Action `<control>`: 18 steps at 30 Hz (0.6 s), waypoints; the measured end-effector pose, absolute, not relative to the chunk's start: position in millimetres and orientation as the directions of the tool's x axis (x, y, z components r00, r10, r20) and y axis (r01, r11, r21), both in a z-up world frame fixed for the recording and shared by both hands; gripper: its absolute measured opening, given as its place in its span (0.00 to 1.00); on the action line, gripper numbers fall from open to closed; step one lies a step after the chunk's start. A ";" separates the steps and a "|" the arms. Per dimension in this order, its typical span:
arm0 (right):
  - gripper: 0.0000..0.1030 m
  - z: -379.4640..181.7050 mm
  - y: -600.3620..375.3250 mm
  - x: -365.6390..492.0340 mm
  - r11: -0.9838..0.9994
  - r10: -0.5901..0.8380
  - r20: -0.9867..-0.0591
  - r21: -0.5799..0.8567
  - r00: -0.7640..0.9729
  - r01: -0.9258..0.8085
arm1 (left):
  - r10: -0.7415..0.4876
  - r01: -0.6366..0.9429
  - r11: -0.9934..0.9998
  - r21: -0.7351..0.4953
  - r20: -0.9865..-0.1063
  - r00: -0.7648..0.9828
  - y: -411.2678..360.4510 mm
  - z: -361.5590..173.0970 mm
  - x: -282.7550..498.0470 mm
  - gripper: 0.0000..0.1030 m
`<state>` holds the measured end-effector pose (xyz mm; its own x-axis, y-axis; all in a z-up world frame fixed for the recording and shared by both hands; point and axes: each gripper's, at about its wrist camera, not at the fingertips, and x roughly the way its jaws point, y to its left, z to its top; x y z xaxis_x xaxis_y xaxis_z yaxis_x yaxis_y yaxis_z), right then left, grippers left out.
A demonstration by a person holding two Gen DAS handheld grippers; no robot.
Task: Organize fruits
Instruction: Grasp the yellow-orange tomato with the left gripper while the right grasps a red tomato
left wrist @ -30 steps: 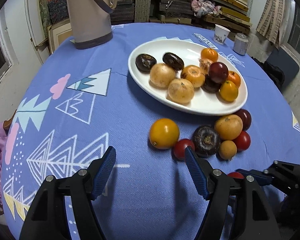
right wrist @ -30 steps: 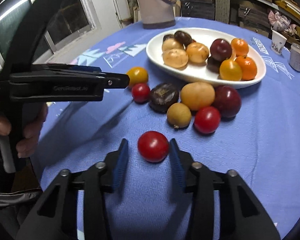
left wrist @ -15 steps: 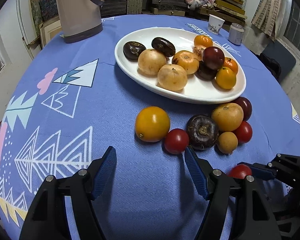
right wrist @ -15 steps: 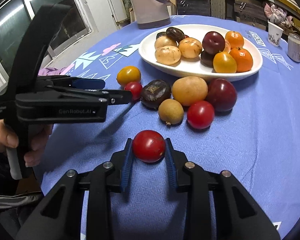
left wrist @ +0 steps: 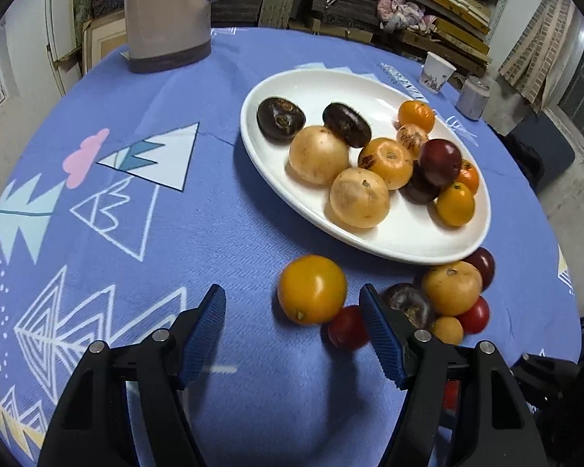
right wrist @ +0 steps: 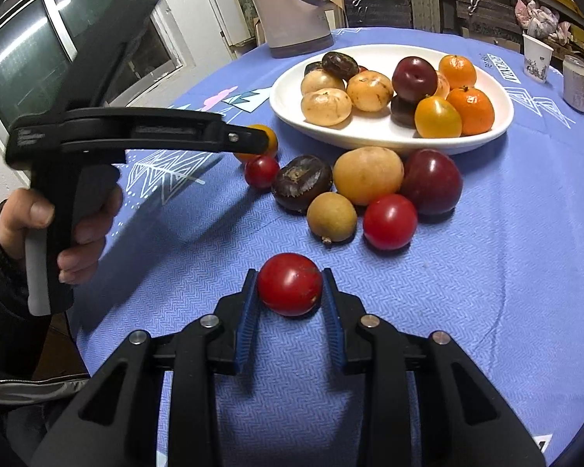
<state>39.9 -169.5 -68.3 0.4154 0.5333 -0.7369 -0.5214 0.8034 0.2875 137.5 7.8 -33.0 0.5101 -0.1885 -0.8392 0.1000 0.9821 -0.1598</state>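
Note:
On the blue tablecloth a white oval plate (left wrist: 408, 235) holds several fruits: tan, orange and dark ones. In front of it lie loose fruits: a yellow-orange fruit (left wrist: 311, 290), a small red tomato (left wrist: 346, 332), a dark fruit (left wrist: 407, 305) and a tan fruit (left wrist: 451, 288). My left gripper (left wrist: 291, 294) is open, its blue pads either side of the yellow-orange fruit without touching it. My right gripper (right wrist: 290, 277) is shut on a red tomato (right wrist: 290, 284) that rests on the cloth, nearer than the loose cluster (right wrist: 366, 175). The right wrist view also shows the plate (right wrist: 370, 142).
A tall beige jug (left wrist: 167, 11) stands at the table's far left. A paper cup (left wrist: 438, 72) and a small can (left wrist: 473, 97) stand far right. A person's hand (right wrist: 78, 225) holds the left gripper's handle. Shelves with stacked boards lie beyond the round table's edge.
My right gripper's pads closed in on the red tomato. My left gripper moved forward, bringing the yellow-orange fruit between its open fingers.

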 end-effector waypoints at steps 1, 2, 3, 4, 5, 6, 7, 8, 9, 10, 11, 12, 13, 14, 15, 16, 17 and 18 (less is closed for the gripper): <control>0.31 -68.3 -169.5 39.9 0.803 0.533 -0.737 0.287 0.415 -0.522 | -0.198 0.093 0.980 -0.175 -0.838 0.509 8.6 -34.2 139.8 0.67; 0.31 -68.1 -169.9 40.2 0.803 0.534 -0.737 0.288 0.415 -0.522 | -0.205 0.085 0.978 -0.188 -0.837 0.508 9.4 -35.6 141.6 0.63; 0.31 -68.6 -169.6 40.9 0.803 0.534 -0.737 0.289 0.414 -0.522 | -0.211 0.082 0.977 -0.197 -0.836 0.506 9.8 -36.5 142.6 0.55; 0.31 -68.7 -169.5 41.5 0.802 0.535 -0.737 0.289 0.413 -0.522 | -0.214 0.079 0.976 -0.202 -0.837 0.504 9.8 -38.5 144.1 0.52; 0.31 -68.7 -169.6 42.0 0.802 0.535 -0.737 0.290 0.412 -0.522 | -0.213 0.077 0.976 -0.202 -0.835 0.507 10.2 -39.4 143.8 0.51; 0.31 -68.7 -169.8 42.5 0.802 0.536 -0.737 0.292 0.412 -0.521 | -0.209 0.076 0.977 -0.199 -0.833 0.512 10.5 -39.9 143.3 0.51; 0.31 -68.8 -169.5 43.0 0.802 0.536 -0.737 0.292 0.412 -0.521 | -0.206 0.078 0.978 -0.194 -0.832 0.515 10.5 -39.8 142.6 0.50; 0.31 -68.7 -169.1 43.2 0.802 0.535 -0.737 0.291 0.412 -0.521 | -0.202 0.080 0.979 -0.188 -0.831 0.519 11.0 -40.0 141.6 0.49; 0.31 -68.5 -168.7 43.5 0.803 0.533 -0.738 0.288 0.413 -0.521 | -0.198 0.078 0.980 -0.185 -0.829 0.522 12.2 -40.7 140.7 0.49; 0.31 -68.4 -168.3 43.5 0.804 0.532 -0.739 0.286 0.414 -0.521 | -0.192 0.073 0.981 -0.181 -0.828 0.526 13.6 -41.8 139.9 0.46; 0.31 -68.3 -168.0 43.5 0.805 0.530 -0.739 0.284 0.415 -0.521 | -0.179 0.072 0.983 -0.167 -0.827 0.533 14.9 -43.1 138.6 0.41; 0.31 -68.2 -167.7 43.3 0.806 0.528 -0.740 0.281 0.417 -0.521 | -0.156 0.075 0.988 -0.138 -0.828 0.538 14.3 -44.2 137.4 0.37; 0.31 -68.3 -167.2 42.7 0.806 0.527 -0.741 0.279 0.417 -0.521 | -0.142 0.087 0.990 -0.112 -0.825 0.548 11.5 -44.2 135.0 0.37; 0.31 -68.2 -166.8 42.5 0.807 0.525 -0.741 0.277 0.418 -0.521 | -0.134 0.088 0.991 -0.102 -0.823 0.551 10.4 -44.0 133.7 0.37; 0.31 -67.8 -166.3 42.2 0.808 0.522 -0.743 0.275 0.419 -0.521 | -0.129 0.083 0.991 -0.100 -0.824 0.552 10.4 -43.8 133.2 0.37; 0.31 -67.7 -166.1 41.6 0.808 0.522 -0.743 0.274 0.419 -0.521 | -0.129 0.077 0.992 -0.104 -0.826 0.548 11.1 -43.3 133.0 0.37; 0.30 -67.3 -165.3 41.5 0.808 0.522 -0.743 0.274 0.419 -0.521 | -0.136 0.069 0.991 -0.117 -0.830 0.541 12.9 -42.6 133.0 0.37; 0.30 -66.5 -165.2 41.2 0.807 0.524 -0.742 0.275 0.419 -0.522 | -0.142 0.067 0.990 -0.126 -0.832 0.537 14.5 -42.0 132.8 0.37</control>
